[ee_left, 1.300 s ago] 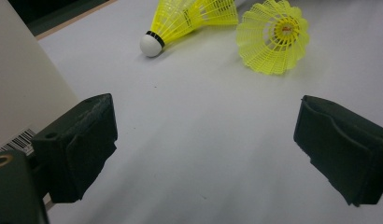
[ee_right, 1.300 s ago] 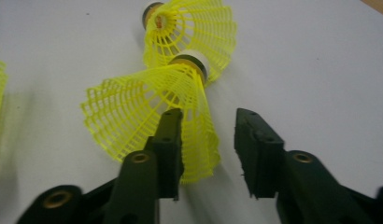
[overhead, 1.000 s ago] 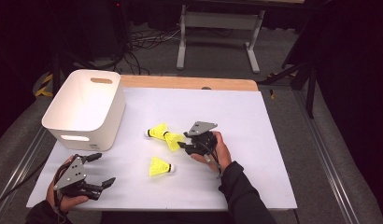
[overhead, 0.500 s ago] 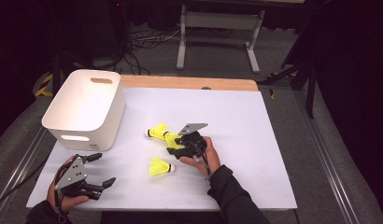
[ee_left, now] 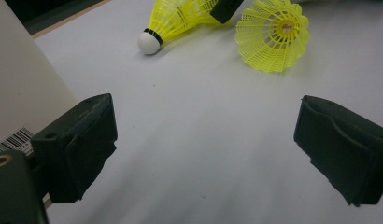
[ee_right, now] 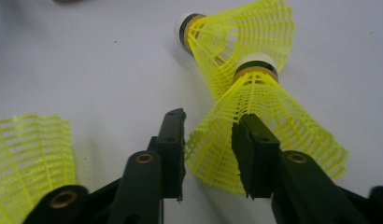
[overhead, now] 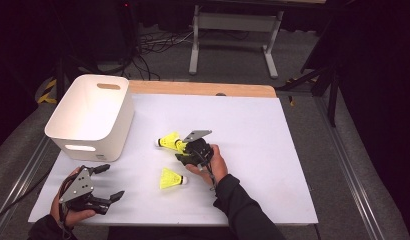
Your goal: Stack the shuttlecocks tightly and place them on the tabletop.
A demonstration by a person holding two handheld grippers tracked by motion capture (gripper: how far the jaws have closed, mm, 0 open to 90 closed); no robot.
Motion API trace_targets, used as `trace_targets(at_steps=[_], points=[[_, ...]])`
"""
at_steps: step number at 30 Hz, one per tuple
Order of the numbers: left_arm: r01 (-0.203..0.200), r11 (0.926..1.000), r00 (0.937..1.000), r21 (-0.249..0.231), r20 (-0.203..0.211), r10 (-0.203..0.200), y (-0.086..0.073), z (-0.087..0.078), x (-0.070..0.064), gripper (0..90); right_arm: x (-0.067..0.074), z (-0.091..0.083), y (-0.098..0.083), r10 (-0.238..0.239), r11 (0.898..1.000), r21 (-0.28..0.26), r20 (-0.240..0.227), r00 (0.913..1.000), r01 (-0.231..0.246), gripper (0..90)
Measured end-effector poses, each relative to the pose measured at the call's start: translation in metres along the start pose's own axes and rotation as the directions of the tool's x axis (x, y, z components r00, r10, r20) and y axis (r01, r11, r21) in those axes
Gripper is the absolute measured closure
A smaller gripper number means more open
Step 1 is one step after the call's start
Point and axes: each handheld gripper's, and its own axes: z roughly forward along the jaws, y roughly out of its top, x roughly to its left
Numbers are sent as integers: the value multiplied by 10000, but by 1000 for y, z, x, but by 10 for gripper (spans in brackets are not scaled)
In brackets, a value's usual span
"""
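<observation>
Three yellow shuttlecocks lie on the white mat. Two of them cross each other mid-table, the far one (overhead: 168, 141) (ee_right: 236, 37) behind the near one (ee_right: 273, 107). My right gripper (overhead: 179, 150) (ee_right: 208, 135) has just been closing, and its jaws now pinch the rim of the near shuttlecock's mesh skirt. The third shuttlecock (overhead: 171, 179) (ee_left: 273, 35) (ee_right: 28, 154) lies alone nearer the front. At the front left, my left gripper (overhead: 110, 181) (ee_left: 206, 135) stands open over bare mat with nothing between its fingers.
A white bin (overhead: 90, 112) (ee_left: 21, 93) with handle cut-outs stands at the left, just beyond the left gripper. A wooden table edge (overhead: 203, 89) runs along the back. Cables and a metal stand sit on the floor behind.
The right gripper has slid left onto the crossed shuttlecocks and its jaws have narrowed on one skirt. The left gripper has stayed put.
</observation>
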Motion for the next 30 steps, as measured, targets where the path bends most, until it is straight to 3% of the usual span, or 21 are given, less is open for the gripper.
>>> trace_targets(at_steps=[2, 6, 17, 21, 26, 30], points=[[9, 10000, 10000, 5, 11, -9, 0, 0, 0, 67, 2, 0, 2, -122, 9999, -47, 252, 9996, 123, 795], [-24, 10000, 10000, 46, 12, 24, 0, 0, 0, 67, 3, -4, 2, -217, 9996, -163, 428, 9988, 224, 878], [-10, 9999, 10000, 113, 78, 9, 0, 0, -1, 68, 0, -14, -1, -585, 9973, -436, 283, 9979, 597, 893], [-46, 9999, 9999, 141, 91, 45, 0, 1, -1, 68, -6, -13, -2, -528, 9959, -737, 32, 9986, 529, 894], [-5, 9999, 9999, 153, 127, 3, 0, 1, -1, 68, -4, -15, 0, -759, 9932, -883, -32, 9971, 753, 895], [-65, 9999, 9999, 115, 91, 64, 0, 1, -1, 69, -4, -12, 1, -1020, 9902, -998, -384, 9940, 977, 895]])
